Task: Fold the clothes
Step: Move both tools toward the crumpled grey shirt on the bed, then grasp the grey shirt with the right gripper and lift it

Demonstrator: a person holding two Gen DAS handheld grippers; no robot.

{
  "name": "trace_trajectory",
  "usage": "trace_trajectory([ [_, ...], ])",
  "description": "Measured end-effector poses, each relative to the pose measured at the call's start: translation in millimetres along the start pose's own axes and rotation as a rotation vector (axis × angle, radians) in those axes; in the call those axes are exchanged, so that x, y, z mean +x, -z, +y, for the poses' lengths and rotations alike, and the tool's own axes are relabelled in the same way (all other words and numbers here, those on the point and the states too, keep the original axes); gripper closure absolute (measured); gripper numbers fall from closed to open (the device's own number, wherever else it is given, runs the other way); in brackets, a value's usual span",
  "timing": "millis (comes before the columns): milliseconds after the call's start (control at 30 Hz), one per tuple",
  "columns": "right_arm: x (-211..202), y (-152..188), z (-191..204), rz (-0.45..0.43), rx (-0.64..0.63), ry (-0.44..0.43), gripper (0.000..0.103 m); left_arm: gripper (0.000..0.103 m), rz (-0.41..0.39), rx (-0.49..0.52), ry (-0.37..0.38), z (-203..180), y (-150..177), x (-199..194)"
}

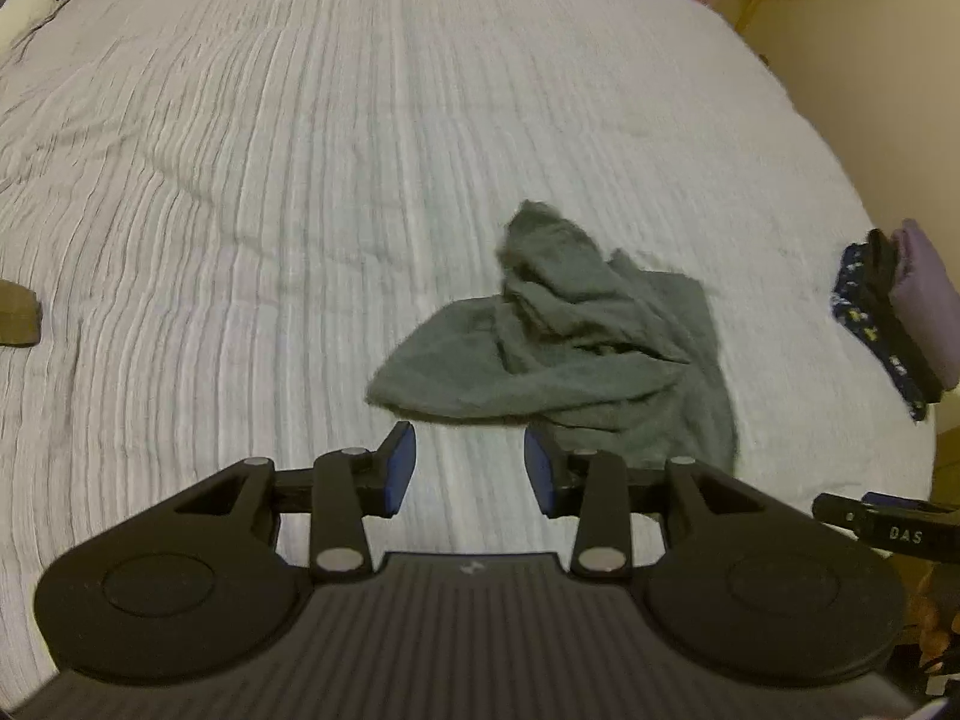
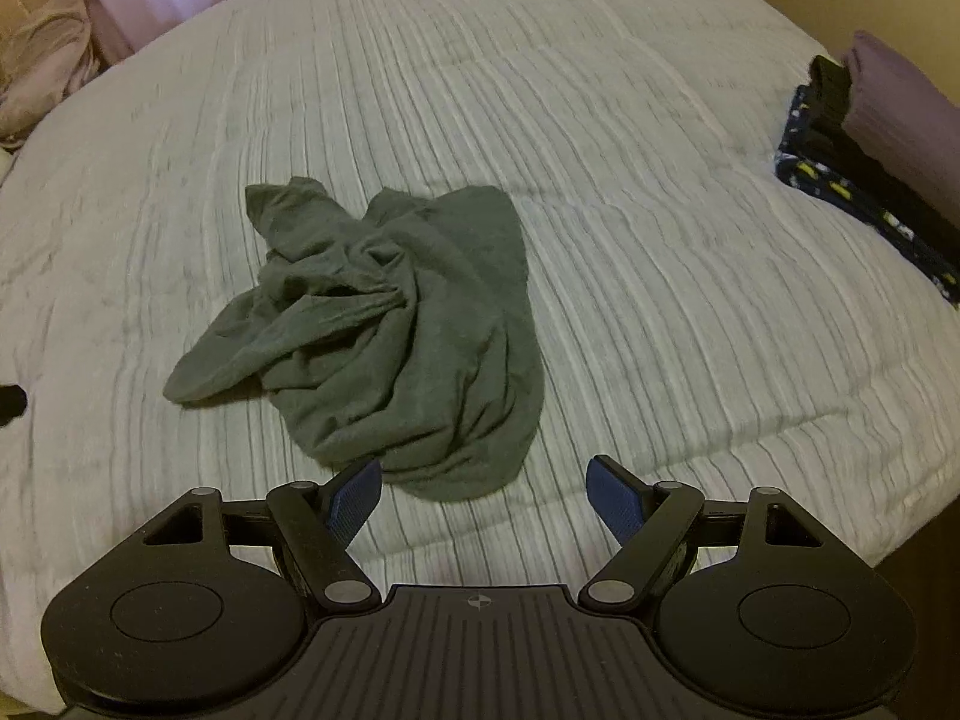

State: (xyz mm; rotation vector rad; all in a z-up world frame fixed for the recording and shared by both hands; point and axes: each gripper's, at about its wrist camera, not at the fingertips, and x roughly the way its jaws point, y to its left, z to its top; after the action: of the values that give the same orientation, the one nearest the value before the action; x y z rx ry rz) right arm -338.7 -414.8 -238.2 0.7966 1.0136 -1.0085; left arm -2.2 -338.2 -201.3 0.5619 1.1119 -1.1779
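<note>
A crumpled grey garment [image 2: 384, 324] lies on the near part of the bed [image 2: 660, 276]. The left gripper [image 1: 470, 462] and right gripper [image 2: 483, 495] hang just short of it, jaws apart and empty. Folded clothes [image 2: 870, 138] sit stacked far right.

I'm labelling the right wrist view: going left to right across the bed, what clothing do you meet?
Crumpled grey-green garment lying loose on the ribbed white bedspread → stack of folded clothes at the right edge: dark blue patterned piece, black piece, purple piece.
</note>
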Motion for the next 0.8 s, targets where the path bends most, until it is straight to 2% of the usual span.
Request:
trace_trajectory([
  [200,43,-16,29,-0.051,-0.1,0.003,0.024,0.069,0.033,-0.027,0.006,28,-8,33],
  [367,90,-52,53,-0.135,-0.185,-0.041,0.024,0.069,0.056,-0.081,-0.012,50,-3,61],
  [533,147,-82,76,-0.171,-0.267,-0.066,0.024,0.069,0.052,-0.138,-0.048,63,1,82],
  [567,159,-85,78,-0.172,-0.277,-0.07,0.031,0.069,0.051,-0.148,-0.054,65,2,86],
  [600,170,-86,78,-0.161,-0.288,-0.077,0.045,0.069,0.051,-0.155,-0.061,66,2,90],
  [633,180,-86,77,-0.138,-0.293,-0.091,0.087,0.069,0.051,-0.158,-0.067,67,2,93],
  [667,183,-84,73,-0.127,-0.277,-0.112,0.097,0.069,0.05,-0.157,-0.072,66,2,96],
  [800,142,-52,32,-0.256,-0.209,-0.213,0.097,0.069,0.042,-0.134,-0.072,57,3,102],
])
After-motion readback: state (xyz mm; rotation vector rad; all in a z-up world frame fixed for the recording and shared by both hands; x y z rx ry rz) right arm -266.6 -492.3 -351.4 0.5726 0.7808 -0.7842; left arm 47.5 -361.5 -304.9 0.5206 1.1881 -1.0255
